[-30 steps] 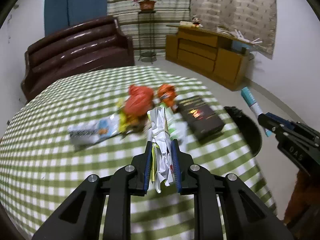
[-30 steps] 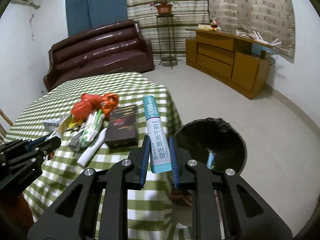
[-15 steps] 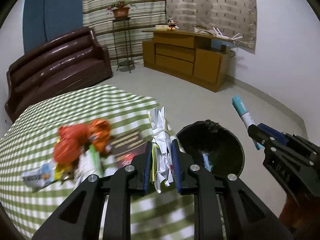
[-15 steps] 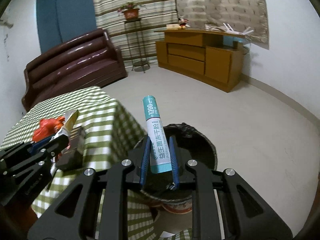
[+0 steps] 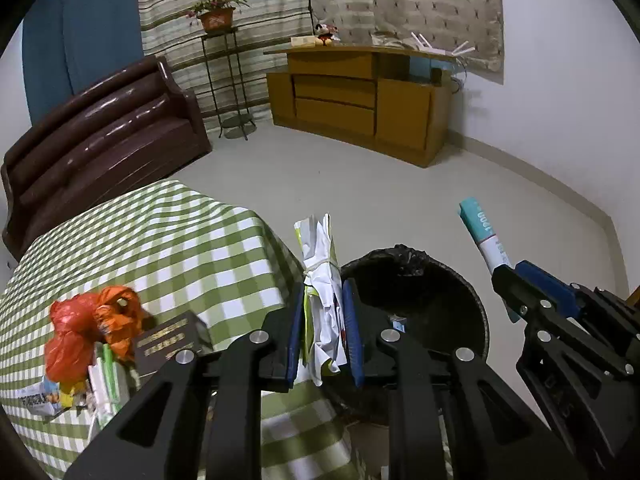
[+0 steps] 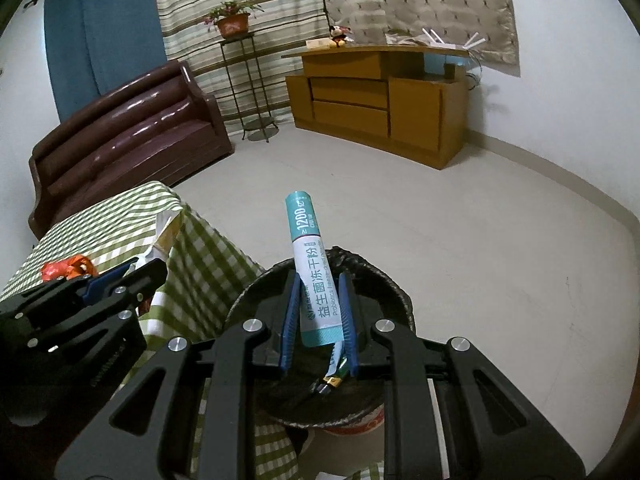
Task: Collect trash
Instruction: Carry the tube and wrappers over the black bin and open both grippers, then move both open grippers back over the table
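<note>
The left tongs (image 5: 322,332) fill the bottom middle of the left view and are pinching a crumpled bundle of white and yellow-green wrappers (image 5: 320,280) that sticks up between the blue pads. The right tongs (image 6: 318,320) fill the bottom middle of the right view and are pinching a long white and teal tube-shaped packet (image 6: 310,268) that points up and away.

Going from big to small: the bench (image 5: 180,248), with its green and white checked cloth, takes up the left side of the left view. Just beside its corner, low in the middle of the frame, stands a round trash bin (image 5: 424,300) with a black bag inside. In the right view the bin sits right under the packet, and a few small bits lie in it. The wrapper bundle hangs near the bin's left rim, over the bench corner.

On the bench at the lower left of the left view lie a dark box (image 5: 170,340), an orange plastic bag (image 5: 88,332), a green and white wrapper (image 5: 106,384) and a pale snack packet (image 5: 40,400), all close together.
</note>
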